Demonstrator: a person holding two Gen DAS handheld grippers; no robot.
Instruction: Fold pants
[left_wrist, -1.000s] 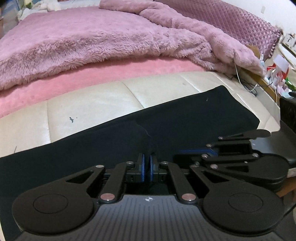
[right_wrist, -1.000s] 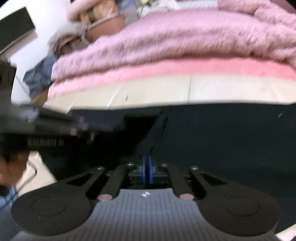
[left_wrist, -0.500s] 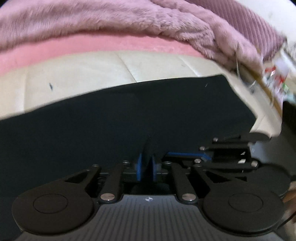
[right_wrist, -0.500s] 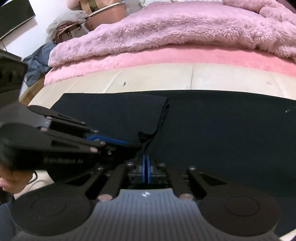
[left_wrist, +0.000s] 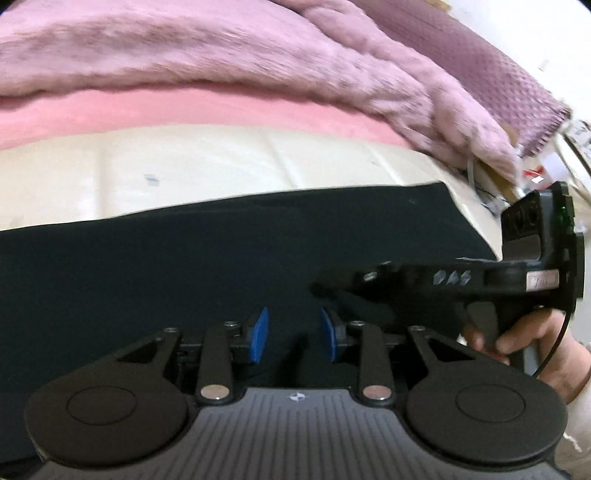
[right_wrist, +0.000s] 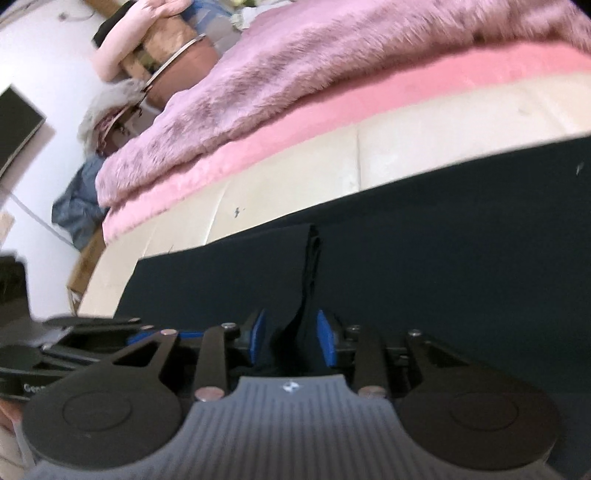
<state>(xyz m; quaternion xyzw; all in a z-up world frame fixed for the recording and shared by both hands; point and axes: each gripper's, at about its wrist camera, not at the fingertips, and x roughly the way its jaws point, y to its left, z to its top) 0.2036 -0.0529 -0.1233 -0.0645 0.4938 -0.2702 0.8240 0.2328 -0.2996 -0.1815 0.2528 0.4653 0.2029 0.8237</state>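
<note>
Pink fuzzy blanket (left_wrist: 221, 66) lies beyond dark pants (left_wrist: 184, 258), seemingly apart.

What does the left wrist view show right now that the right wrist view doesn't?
Only the left wrist view shows the right gripper from the side with the hand on its handle, and the quilted purple cushion past the bed's end.

Only the right wrist view shows the raised fold edge of the pants running to its open blue pads, the left gripper low on its left, a dark screen, and a grey-blue cloth by the wall.

Both show the dark pants flat on the cream mattress, and the furry pink blanket.
</note>
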